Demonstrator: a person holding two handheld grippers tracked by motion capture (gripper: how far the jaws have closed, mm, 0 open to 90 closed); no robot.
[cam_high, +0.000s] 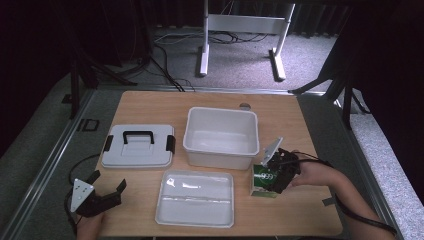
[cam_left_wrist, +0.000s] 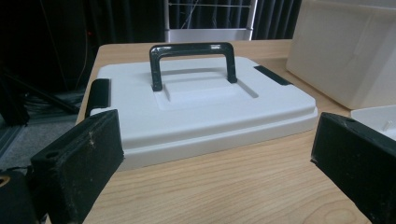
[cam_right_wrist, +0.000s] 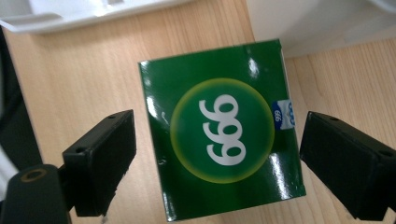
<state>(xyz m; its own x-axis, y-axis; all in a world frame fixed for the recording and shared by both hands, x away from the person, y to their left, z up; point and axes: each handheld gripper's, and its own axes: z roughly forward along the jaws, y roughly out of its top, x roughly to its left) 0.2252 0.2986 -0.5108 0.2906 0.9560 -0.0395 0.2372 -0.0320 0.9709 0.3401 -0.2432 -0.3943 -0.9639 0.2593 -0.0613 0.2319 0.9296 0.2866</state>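
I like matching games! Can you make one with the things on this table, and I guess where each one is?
Things:
1. green box
2. lid with black handle
3. deep white tub
4. shallow clear tray

Places:
A. middle of the table
B. between the right gripper's open jaws
C. near edge, in front of the tub
D. left side of the table

Pairs: 1-B, 2-D, 3-A, 4-C

Glossy green carton (cam_right_wrist: 222, 130), matt plastic, pale wood.
Shiny printed card on smooth light-grained table (cam_high: 150, 107); matt white plastic bin (cam_high: 221, 137), lid (cam_left_wrist: 205, 105) with glossy black handle (cam_left_wrist: 192, 63).
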